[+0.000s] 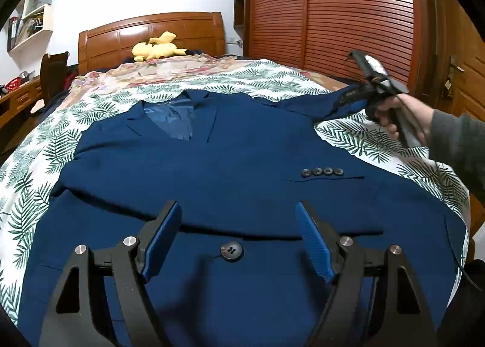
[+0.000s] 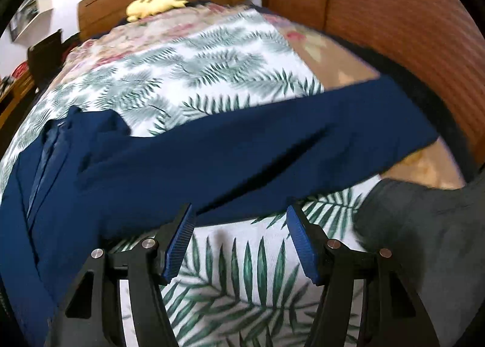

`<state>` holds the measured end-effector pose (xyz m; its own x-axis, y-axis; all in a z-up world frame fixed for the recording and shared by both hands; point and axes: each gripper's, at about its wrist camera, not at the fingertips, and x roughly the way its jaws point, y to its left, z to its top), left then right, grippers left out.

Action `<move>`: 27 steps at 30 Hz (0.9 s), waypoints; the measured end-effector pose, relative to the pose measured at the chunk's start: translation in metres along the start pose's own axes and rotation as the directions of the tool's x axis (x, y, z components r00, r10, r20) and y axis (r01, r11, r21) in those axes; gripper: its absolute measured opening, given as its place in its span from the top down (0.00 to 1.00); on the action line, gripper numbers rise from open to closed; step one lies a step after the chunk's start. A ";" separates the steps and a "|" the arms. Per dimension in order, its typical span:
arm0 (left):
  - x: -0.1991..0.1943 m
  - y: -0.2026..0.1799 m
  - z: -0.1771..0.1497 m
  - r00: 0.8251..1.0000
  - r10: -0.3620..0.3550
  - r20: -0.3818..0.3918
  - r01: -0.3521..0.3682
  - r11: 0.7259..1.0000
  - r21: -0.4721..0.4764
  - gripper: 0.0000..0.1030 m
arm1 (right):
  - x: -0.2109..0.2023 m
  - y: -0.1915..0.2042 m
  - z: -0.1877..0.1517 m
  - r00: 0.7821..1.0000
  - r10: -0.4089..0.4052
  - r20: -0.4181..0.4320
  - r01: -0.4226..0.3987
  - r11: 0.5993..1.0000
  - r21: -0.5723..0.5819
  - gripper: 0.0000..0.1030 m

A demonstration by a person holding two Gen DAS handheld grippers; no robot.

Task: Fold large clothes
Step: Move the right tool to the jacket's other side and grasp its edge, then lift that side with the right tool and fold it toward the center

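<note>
On the bed [image 1: 100, 95], a blue jacket [image 1: 212, 171] lies flat, front up, over the leaf-print sheet. Low over its hem the left claw [image 1: 239, 225] hovers wide apart with nothing in it, a button [image 1: 231, 251] between its fingers. Further right, one sleeve [image 2: 272, 140] stretches toward the bed's edge; the right claw [image 2: 241, 228] stands open and empty beside it.

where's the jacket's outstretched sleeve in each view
Left wrist: the sleeve lies at upper right, reaching toward the right tool.
Right wrist: the sleeve crosses the middle, its cuff at right.
Shared landmark: yellow plush toy by the headboard.
</note>
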<state>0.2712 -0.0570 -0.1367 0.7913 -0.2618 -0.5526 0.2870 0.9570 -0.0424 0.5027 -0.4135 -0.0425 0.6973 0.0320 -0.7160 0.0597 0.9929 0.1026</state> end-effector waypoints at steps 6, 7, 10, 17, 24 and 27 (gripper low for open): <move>-0.001 -0.001 0.000 1.000 -0.008 0.002 0.008 1.000 -0.001 0.24 | 0.036 -0.023 0.019 0.999 0.021 -0.035 -0.017 0.993 0.117 0.38; -0.001 -0.001 0.000 1.000 -0.008 0.002 0.008 1.000 -0.001 0.24 | 0.038 -0.025 0.022 0.999 0.036 -0.026 -0.033 0.993 0.114 0.38; -0.001 -0.001 -0.001 1.000 -0.007 -0.003 0.007 1.000 -0.002 0.24 | 0.045 -0.029 0.034 0.999 0.031 -0.021 -0.028 0.991 0.129 0.45; 0.000 -0.002 -0.001 1.000 -0.005 -0.001 0.005 1.000 0.001 0.24 | -0.003 0.004 0.041 0.990 0.014 0.141 -0.016 1.000 0.008 0.97; 0.001 -0.001 -0.001 1.000 -0.003 -0.004 0.003 1.000 0.000 0.24 | -0.100 0.072 -0.001 0.947 0.207 0.247 -0.132 0.948 -0.291 0.97; 0.003 -0.001 -0.001 1.000 -0.004 -0.013 0.004 1.000 -0.003 0.24 | -0.123 0.098 -0.036 0.933 0.295 0.205 -0.201 0.902 -0.382 0.97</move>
<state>0.2728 -0.0581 -0.1386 0.7831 -0.2635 -0.5633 0.2881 0.9564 -0.0469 0.3972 -0.3157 0.0314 0.8150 0.2991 -0.4962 -0.3593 0.9328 -0.0278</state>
